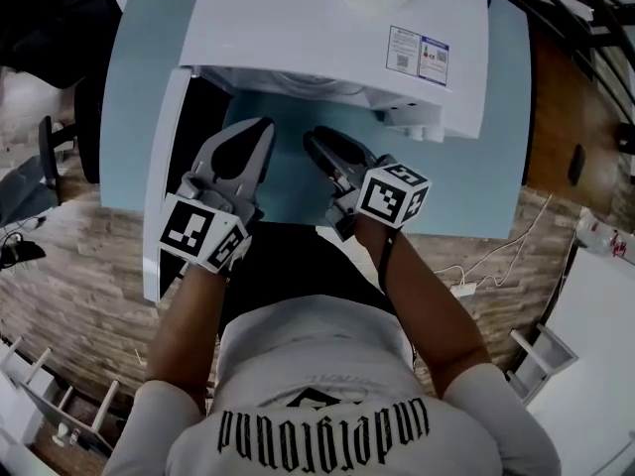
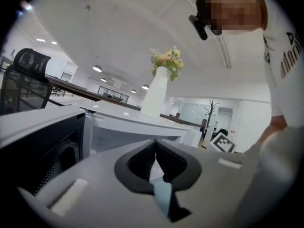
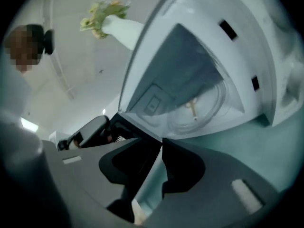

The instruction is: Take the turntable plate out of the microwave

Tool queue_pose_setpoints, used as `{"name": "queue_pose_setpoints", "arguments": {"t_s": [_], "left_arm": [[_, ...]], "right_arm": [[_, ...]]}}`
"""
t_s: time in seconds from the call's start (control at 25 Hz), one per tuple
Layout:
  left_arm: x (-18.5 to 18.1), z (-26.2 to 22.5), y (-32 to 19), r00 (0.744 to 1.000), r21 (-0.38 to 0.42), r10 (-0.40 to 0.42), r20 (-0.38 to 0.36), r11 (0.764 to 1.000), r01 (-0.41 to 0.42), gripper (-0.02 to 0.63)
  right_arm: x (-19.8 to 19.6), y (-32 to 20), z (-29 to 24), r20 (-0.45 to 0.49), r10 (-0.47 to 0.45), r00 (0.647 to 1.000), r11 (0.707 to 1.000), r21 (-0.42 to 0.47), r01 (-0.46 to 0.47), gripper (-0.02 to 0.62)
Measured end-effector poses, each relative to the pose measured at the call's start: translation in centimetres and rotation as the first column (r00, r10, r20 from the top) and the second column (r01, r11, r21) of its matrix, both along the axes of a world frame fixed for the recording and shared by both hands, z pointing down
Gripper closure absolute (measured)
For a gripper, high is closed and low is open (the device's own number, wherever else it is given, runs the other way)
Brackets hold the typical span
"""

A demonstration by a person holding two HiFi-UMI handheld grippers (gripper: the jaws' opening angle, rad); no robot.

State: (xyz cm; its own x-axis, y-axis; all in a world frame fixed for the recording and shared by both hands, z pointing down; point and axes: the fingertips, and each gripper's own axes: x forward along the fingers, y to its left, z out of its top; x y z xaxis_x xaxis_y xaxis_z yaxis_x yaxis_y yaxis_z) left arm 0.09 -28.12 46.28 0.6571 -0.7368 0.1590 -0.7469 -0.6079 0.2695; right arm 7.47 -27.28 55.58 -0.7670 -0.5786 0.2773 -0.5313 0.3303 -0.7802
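the glass turntable plate sits inside the cavity of the open microwave, its door swung wide. just in front of the microwave's opening, the left gripper has its jaws pressed together, empty, while the right gripper shows a narrow gap with nothing in it.
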Motion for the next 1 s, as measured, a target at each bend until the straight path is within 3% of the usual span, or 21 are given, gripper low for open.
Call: {"name": "queue_pose_setpoints", "arguments": {"t_s": [0.12, 0.24, 0.52, 1.0], "left_arm": [[0.1, 0.5, -0.7, 1.0, 0.007, -0.008, 0.005, 1.0, 0.008, 0.554], [0.0, 1.2, -1.2, 1.0, 0.0, -0.018, 0.004, 1.0, 0.018, 0.555], [-0.8, 2.5, -2.1, 0.999, -0.026, -0.049, -0.001, 0.998, 0.048, 0.555], [-0.9, 3.4, -2.6, 0.998, -0.056, -0.048, -0.035, 0.997, 0.046, 0.554]], "right_arm": [[0.5, -1.7, 2.3, 0.116, 0.122, 0.986, 0.983, -0.149, -0.104, 0.476], [0.8, -2.9, 4.5, 0.137, 0.19, 0.972, 0.96, -0.232, -0.155, 0.468], [0.1, -4.7, 7.5, 0.163, 0.272, 0.948, 0.92, -0.334, -0.206, 0.459], [-0.2, -7.3, 10.0, 0.243, 0.453, 0.857, 0.821, -0.49, -0.295, 0.459]]}}
